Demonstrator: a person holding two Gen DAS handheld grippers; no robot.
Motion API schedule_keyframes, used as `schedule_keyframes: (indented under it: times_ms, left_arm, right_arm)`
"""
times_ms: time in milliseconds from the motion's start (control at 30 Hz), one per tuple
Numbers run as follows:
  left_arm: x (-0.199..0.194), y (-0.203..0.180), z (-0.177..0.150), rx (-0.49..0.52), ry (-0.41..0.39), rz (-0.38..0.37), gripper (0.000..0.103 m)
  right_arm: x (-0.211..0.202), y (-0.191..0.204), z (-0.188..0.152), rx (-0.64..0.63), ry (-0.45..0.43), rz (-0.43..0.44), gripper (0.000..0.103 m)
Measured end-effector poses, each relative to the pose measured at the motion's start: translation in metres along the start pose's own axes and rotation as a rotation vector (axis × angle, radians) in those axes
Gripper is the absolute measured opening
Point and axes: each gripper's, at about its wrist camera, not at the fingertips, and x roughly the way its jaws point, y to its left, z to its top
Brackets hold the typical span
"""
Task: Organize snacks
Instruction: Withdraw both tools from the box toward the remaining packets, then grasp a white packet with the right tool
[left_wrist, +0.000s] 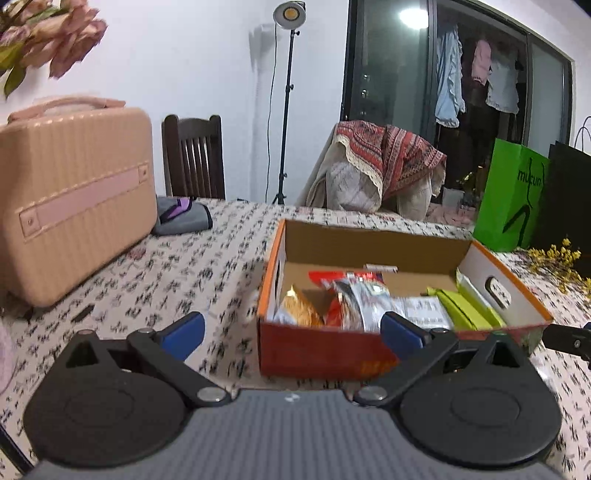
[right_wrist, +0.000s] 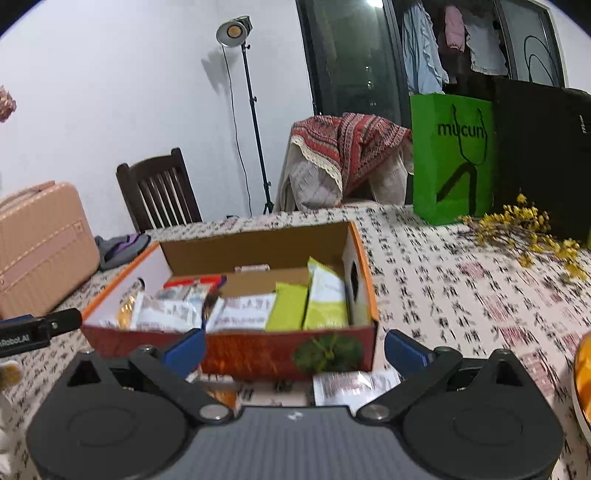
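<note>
An open orange cardboard box (left_wrist: 325, 350) sits on the patterned tablecloth and holds several snack packets (left_wrist: 354, 299): orange, red, white and lime green. My left gripper (left_wrist: 291, 332) is open and empty, just before the box's near left corner. In the right wrist view the same box (right_wrist: 258, 354) shows white packets (right_wrist: 240, 310) and lime green packets (right_wrist: 325, 299) standing inside. My right gripper (right_wrist: 295, 349) is open and empty, at the box's near wall. A white snack packet (right_wrist: 354, 384) lies on the table under it, in front of the box.
A pink vanity case (left_wrist: 74, 199) stands at the left, with a grey pouch (left_wrist: 181, 214) behind it. A green paper bag (right_wrist: 454, 158) and a black bag (right_wrist: 543, 155) stand at the back right, with yellow dried flowers (right_wrist: 532, 229) nearby. An orange-rimmed object (right_wrist: 583, 384) is at the right edge.
</note>
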Motion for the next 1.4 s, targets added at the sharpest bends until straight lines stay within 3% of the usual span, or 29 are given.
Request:
schedule_keyframes:
  times_ms: [567,767,933,1133,1200,1267,1400]
  left_arm:
    - [-0.006,0.022,-0.045,0.008,0.049,-0.007,0.103]
    - [0.009,0.035,-0.055,-0.053,0.075,-0.012,0.103]
    - [0.006,0.04,-0.055,-0.087,0.051,-0.038,0.103]
    - [0.009,0.041,-0.055,-0.1,0.059,-0.059,0.103]
    - [0.009,0.041,-0.056,-0.103,0.058,-0.064,0.103]
    - [0.009,0.041,-0.056,-0.103,0.057,-0.065,0.103]
    - [0.009,0.041,-0.056,-0.104,0.06,-0.065,0.103]
  right_arm:
    - [-0.008,-0.014,-0.043,-0.065,0.088,-0.03,0.103]
    - [0.015,-0.021,-0.033,-0.102,0.123,-0.12,0.103]
    - [0.049,-0.029,-0.027,-0.068,0.191,-0.12,0.103]
    - [0.071,-0.029,-0.033,-0.072,0.21,-0.133,0.089]
    - [0.069,-0.031,-0.033,-0.064,0.193,-0.129,0.068]
    - [0.066,-0.031,-0.033,-0.064,0.175,-0.127,0.058]
    - [0.06,-0.032,-0.033,-0.059,0.148,-0.109,0.052]
